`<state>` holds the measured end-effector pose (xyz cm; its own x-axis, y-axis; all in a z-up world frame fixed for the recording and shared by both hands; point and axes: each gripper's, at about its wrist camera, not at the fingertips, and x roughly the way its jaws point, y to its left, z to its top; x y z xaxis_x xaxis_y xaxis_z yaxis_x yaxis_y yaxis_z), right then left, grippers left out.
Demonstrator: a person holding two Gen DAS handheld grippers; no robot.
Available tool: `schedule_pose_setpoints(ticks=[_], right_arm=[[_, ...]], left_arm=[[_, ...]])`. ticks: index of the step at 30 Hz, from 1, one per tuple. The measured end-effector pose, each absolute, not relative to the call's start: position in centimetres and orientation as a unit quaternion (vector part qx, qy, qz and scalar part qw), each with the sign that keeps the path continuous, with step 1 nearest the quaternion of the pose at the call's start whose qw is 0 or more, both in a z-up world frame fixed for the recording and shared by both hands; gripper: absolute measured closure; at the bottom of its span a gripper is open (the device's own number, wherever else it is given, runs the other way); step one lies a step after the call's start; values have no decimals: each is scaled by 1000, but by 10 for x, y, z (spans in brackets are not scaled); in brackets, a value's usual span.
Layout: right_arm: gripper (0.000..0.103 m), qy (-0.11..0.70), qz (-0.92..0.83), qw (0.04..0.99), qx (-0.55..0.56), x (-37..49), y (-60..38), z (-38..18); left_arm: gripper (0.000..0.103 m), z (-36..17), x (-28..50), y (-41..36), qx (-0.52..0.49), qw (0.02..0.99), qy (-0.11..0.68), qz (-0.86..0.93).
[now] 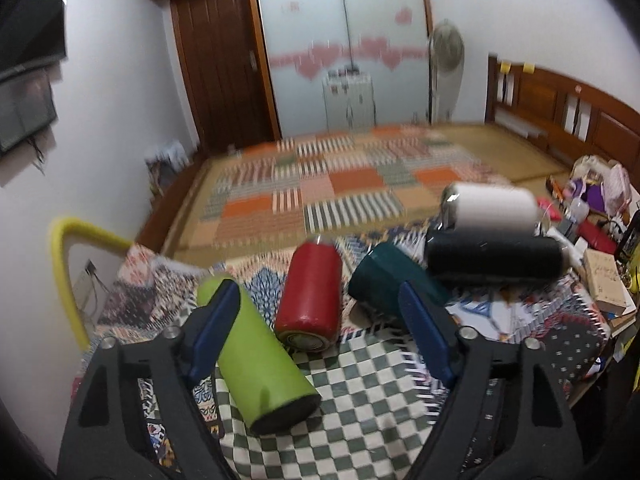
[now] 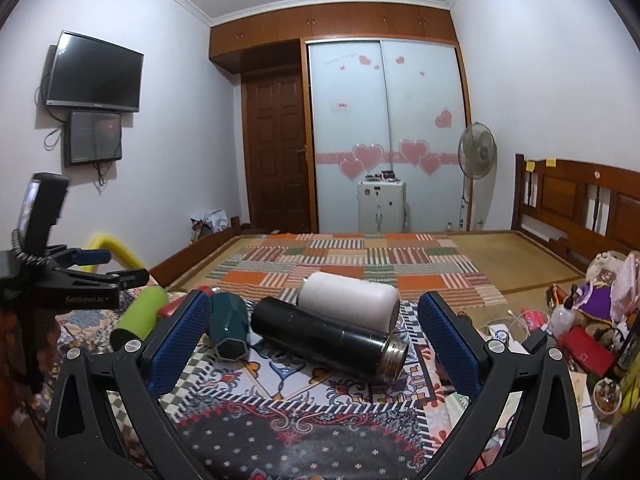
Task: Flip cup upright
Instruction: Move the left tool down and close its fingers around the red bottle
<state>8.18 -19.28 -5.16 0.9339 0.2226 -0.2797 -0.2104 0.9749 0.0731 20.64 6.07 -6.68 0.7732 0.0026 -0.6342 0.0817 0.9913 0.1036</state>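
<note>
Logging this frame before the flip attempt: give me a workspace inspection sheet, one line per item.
Surface: patterned cloth over the table, checkered patch nearest the left gripper.
Job's things: five cups, all lying on their sides: green cup, red cup, teal cup, black cup, white cup. None upright.
Clutter: boxes, bottles and a red case at the table's right edge.
Grippers: left gripper open, above green and red cups; right gripper open, framing the black cup. Neither holds anything.
Cables: white cable on the table's right side.
Surroundings: bed, wardrobe, fan, wall screens.
</note>
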Motion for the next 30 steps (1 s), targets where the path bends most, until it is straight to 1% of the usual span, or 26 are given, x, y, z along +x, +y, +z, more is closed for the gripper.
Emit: schedule_pose_setpoints(ticks=[4,10,15,18,27,28,30], right_arm=[[0,159,107,981,23,95,-196,-61],[0,172,104,979,19,109,-200,-71],[0,180,101,978,19,120,-201,-78],[0,185,105,977,25,124,-203,-82],[0,193,107,975,31,129,-202,-89],[0,194,106,975,31,130,-202,-90],[0,196,105,975,31,130,-204,-92]], left_arm=[[29,-89,256,74,46,907,416,-52],[30,-117,303,85,35,861,501,-77],[30,-133,315,83,58,843,529,-79],[34,-140,318,81,67,833,543,-80],[34,-154,331,80,87,813,570,-79],[39,-156,332,80,85,812,571,-80],[41,-159,334,81,80,810,575,-80]])
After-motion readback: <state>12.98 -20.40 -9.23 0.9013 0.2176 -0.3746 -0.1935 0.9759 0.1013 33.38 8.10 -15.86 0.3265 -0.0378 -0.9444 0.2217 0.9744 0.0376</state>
